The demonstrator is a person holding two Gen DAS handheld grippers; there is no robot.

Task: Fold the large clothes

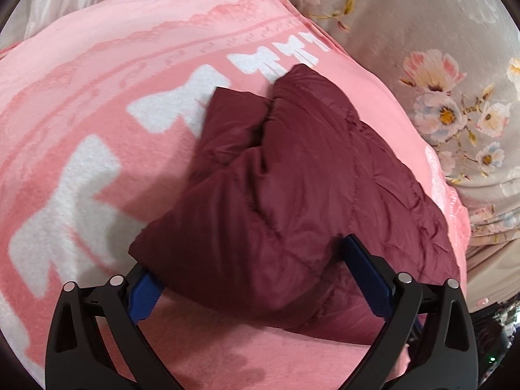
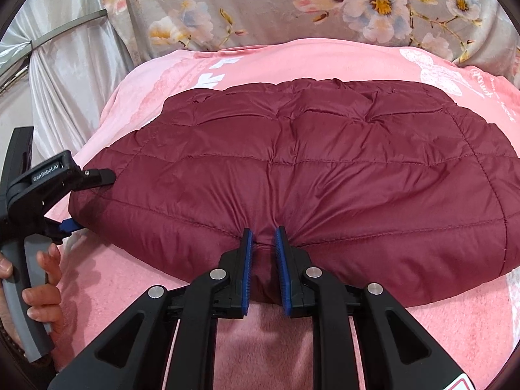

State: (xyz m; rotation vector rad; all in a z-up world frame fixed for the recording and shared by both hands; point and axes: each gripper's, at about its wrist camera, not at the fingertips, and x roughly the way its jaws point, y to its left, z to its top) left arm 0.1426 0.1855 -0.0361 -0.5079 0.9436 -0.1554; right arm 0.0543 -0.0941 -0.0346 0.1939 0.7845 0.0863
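Observation:
A maroon quilted puffer jacket (image 2: 292,169) lies folded into a thick bundle on a pink blanket (image 2: 123,279). My right gripper (image 2: 262,237) is shut on a pinch of its near edge, blue pads pressing the fabric. In the left wrist view the jacket (image 1: 292,178) shows a folded sleeve on top. My left gripper (image 1: 247,269) is wide open, with the jacket's corner lying between its blue fingers (image 1: 364,269). The left gripper also shows in the right wrist view (image 2: 87,195) at the jacket's left end, held by a hand.
The pink blanket (image 1: 81,130) with white bows covers a bed. A grey floral sheet (image 2: 292,6) lies behind it and, in the left wrist view, to the right (image 1: 455,81). Pale satin fabric (image 2: 71,65) hangs at the left.

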